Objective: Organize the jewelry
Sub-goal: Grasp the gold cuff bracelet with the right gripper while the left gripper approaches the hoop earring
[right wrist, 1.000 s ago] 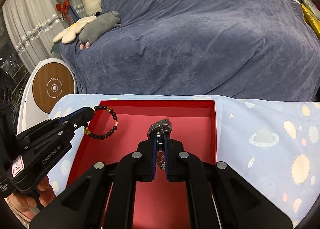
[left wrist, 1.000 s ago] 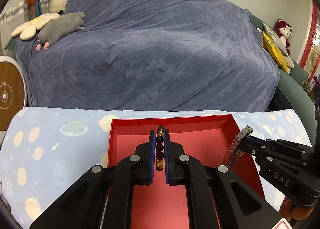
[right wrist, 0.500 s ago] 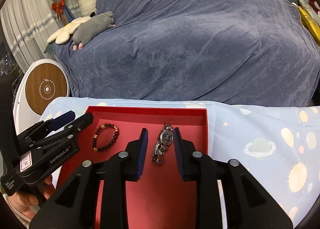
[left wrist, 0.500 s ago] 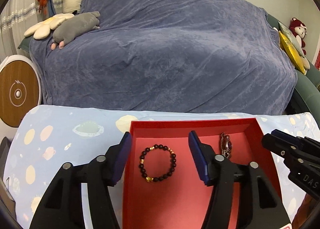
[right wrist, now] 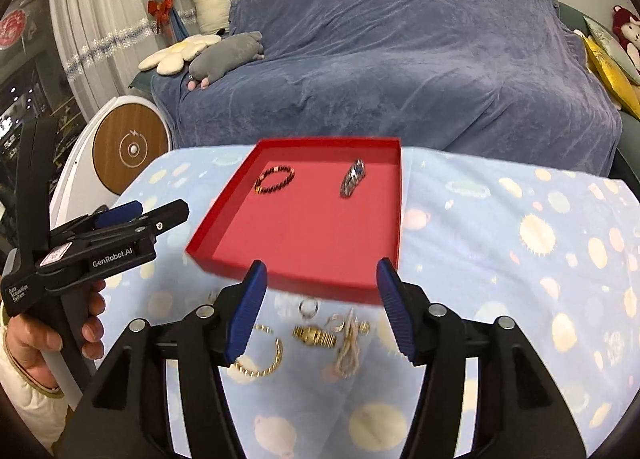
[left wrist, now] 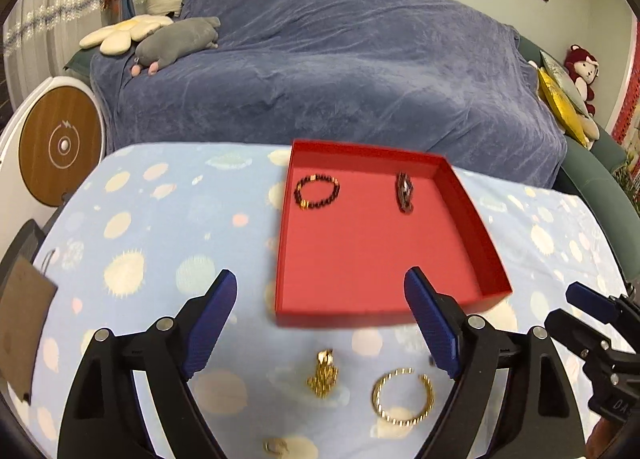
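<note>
A red tray [left wrist: 464, 195] [right wrist: 224, 227] lies on the table. In it lie a dark bead bracelet [left wrist: 317, 191] [right wrist: 275, 179] at far left and a silver watch [left wrist: 404, 192] [right wrist: 352, 177] at far right. Loose jewelry lies on the cloth in front of the tray: a gold bangle [left wrist: 403, 401] [right wrist: 260, 359], a gold pendant [left wrist: 323, 373], a gold watch [right wrist: 314, 335], rings [right wrist: 308, 307] and a pale chain [right wrist: 349, 347]. My left gripper [left wrist: 320, 323] [right wrist: 160, 215] is open and empty above this jewelry. My right gripper [right wrist: 320, 307] [left wrist: 576, 305] is open and empty too.
The table carries a light blue cloth [left wrist: 160, 227] with planets and suns. Behind it stands a sofa under a blue-grey cover [left wrist: 340, 71] with plush toys. A round white and wood device [left wrist: 60, 147] stands at the left. A brown tag [left wrist: 20, 331] hangs at the left edge.
Both grippers opened and dropped the bead bracelet and the watch into the tray, then drew back toward the near side. The loose jewelry in front of the tray has come into view.
</note>
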Tool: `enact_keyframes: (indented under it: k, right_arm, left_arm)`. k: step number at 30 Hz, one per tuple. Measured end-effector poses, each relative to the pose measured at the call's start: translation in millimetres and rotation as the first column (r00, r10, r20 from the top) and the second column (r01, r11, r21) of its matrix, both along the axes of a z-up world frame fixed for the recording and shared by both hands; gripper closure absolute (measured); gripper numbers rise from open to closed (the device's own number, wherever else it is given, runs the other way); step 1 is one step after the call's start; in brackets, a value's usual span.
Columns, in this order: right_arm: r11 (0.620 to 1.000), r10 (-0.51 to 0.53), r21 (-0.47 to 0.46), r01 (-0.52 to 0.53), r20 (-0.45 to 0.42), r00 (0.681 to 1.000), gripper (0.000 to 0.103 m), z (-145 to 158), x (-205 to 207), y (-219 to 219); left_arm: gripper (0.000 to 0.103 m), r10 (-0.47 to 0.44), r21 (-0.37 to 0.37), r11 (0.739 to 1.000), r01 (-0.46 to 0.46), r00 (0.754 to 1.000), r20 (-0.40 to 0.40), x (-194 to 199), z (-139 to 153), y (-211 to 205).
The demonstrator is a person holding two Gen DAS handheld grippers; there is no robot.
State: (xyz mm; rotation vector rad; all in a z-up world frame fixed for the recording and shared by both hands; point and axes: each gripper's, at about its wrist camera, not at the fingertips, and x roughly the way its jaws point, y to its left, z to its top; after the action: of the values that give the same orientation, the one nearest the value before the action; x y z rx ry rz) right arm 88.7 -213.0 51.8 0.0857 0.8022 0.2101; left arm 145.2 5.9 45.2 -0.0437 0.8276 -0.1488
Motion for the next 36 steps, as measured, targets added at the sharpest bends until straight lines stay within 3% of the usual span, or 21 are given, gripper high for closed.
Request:
enact_keyframes:
  k: [5, 14, 29, 32, 36]
  right_arm:
    - [0.999, 0.033, 0.021, -0.031, -0.118, 0.992, 0.047, -48, -26, 22]
    - [0.999, 0.053, -0.006, -0.054, -0.107, 0.993, 0.036, -75, -21, 59]
    - [0.994, 0.057, -0.089, -0.069, -0.129, 0.99, 0.036, -104, -2, 82]
    - [0.991, 0.057, -0.111, -0.07, -0.116, 0.992, 0.049, -103, -2, 84]
    - [0.991, 0.058, -0.113, -0.071, -0.115, 0.992, 0.05, -103, 0, 84]
  left_arm:
    - [0.02, -0.022, 0.046, 0.999, 0.024, 0.999, -0.038, -30, -23, 0]
    - [0.02, 0.03, 0.071, 0.997, -0.027, 0.998, -0.05, -36, -40, 30]
    - [0.02, 0.016, 0.104, 0.995, -0.007, 0.996, -0.091, -40, -57, 41]
    - [0.02, 0.014, 0.11, 0.994, -0.003, 0.995, -0.098, -41, -60, 40]
    - [0.02, 0.011, 0.113, 0.994, 0.0, 0.995, -0.101, -41, -62, 38]
